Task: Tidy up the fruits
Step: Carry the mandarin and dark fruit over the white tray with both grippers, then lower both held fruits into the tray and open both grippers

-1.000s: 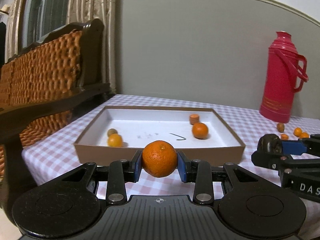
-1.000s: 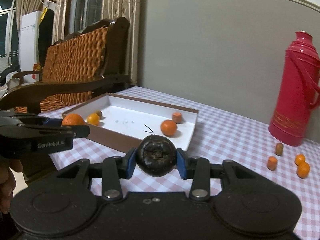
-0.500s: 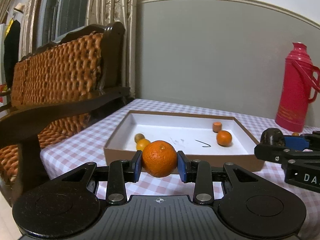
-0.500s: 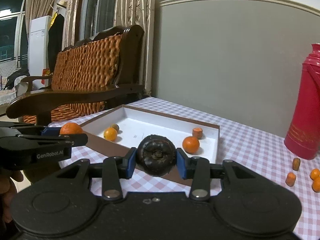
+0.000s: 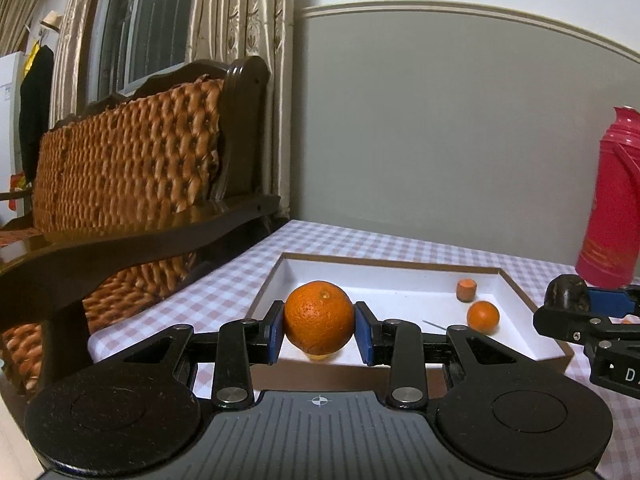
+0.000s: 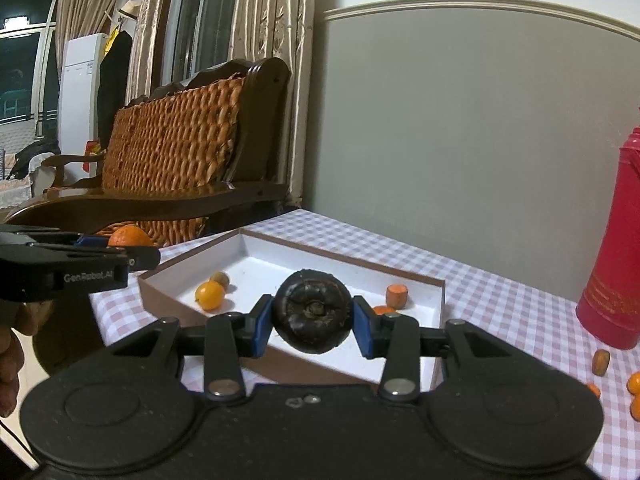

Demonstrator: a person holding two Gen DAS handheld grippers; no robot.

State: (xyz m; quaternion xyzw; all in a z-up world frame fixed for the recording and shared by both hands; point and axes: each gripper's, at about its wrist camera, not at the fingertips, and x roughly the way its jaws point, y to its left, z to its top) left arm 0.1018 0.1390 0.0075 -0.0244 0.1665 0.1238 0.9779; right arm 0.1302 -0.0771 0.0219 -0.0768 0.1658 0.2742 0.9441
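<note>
The bench (image 6: pixel 500 312) lies ahead of both tools under a checked cloth. On it, just beyond their tips, sits the tray (image 5: pixel 532 312), holding small fruits. The left tool (image 5: pixel 319 330) grips an orange (image 5: pixel 319 316) between its blue pads; the right tool (image 6: pixel 313 320), to its right, clamps a dark round fruit (image 6: pixel 313 312).

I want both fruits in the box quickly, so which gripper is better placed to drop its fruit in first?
Probably the left. The left gripper, shut on the orange, sits at the tray's near-left corner. The right gripper, holding the dark fruit, looks just as near, so it's close.
</note>
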